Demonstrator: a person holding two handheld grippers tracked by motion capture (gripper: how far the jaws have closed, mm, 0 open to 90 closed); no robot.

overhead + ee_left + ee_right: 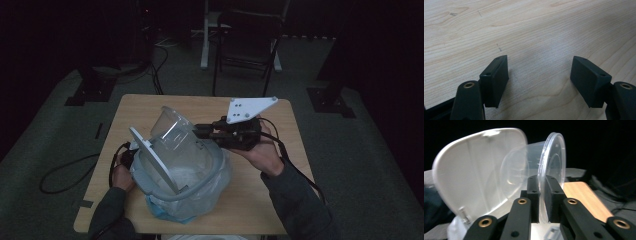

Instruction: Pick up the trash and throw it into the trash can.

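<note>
1. The right claw (202,131) is clamped on the rim of a clear plastic container (172,125), which it holds tipped on its side over the open bin (200,187), toward the middle of the table (280,210). In the right gripper view the jaws pinch only the thin lip (541,195). That lip looks slick and flexible, so the tub could slide out or twist in the grip.

2. The bin's white lid (152,157) stands upright just beside the container (524,167). If the lid (469,172) swings shut, or the tub knocks against it, the drop could be blocked or the tub deflected onto the table.

3. The bin is lined with a thin plastic bag (200,210) that bulges over its near side. A release off centre could catch the bag and pull it loose.

4. The left claw (539,77) stands apart, empty, low over the bare table wood near the left edge. In the high view the left hand (121,176) sits against the bin's left side. Whether it truly steadies the bin I cannot tell; if not, a nudge could shift the bin.
</note>
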